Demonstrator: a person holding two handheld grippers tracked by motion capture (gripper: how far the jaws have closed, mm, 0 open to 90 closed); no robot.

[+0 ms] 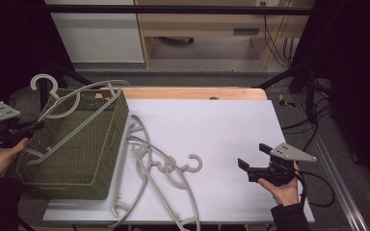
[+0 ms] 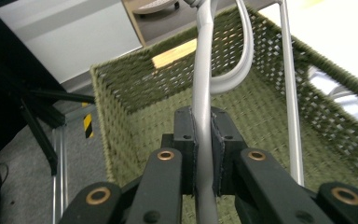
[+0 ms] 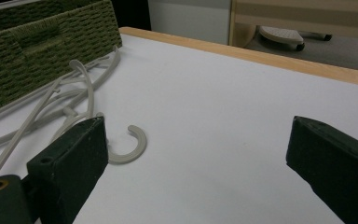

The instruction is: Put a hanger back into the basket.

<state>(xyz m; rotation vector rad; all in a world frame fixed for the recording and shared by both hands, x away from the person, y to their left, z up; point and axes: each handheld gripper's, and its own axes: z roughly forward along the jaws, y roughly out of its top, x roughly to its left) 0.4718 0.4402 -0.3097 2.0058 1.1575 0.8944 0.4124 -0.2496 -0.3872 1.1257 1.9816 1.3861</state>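
Observation:
A grey plastic hanger (image 1: 72,108) lies tilted across the top of the green woven basket (image 1: 96,159), its hook (image 1: 44,82) sticking up past the basket's far left corner. My left gripper (image 1: 31,127) is shut on that hanger's bar (image 2: 203,116) over the basket's left rim. Several more grey hangers (image 1: 149,168) lie tangled on the white table surface just right of the basket. My right gripper (image 1: 251,156) hovers open over the table's right part, with one hanger hook (image 3: 129,147) lying ahead of its left jaw.
The white sheet (image 1: 221,125) covers a wooden table (image 1: 192,93) whose far edge shows. Dark stand legs (image 2: 39,130) and floor lie beyond the basket's left side. A wooden cabinet (image 1: 212,29) stands behind the table.

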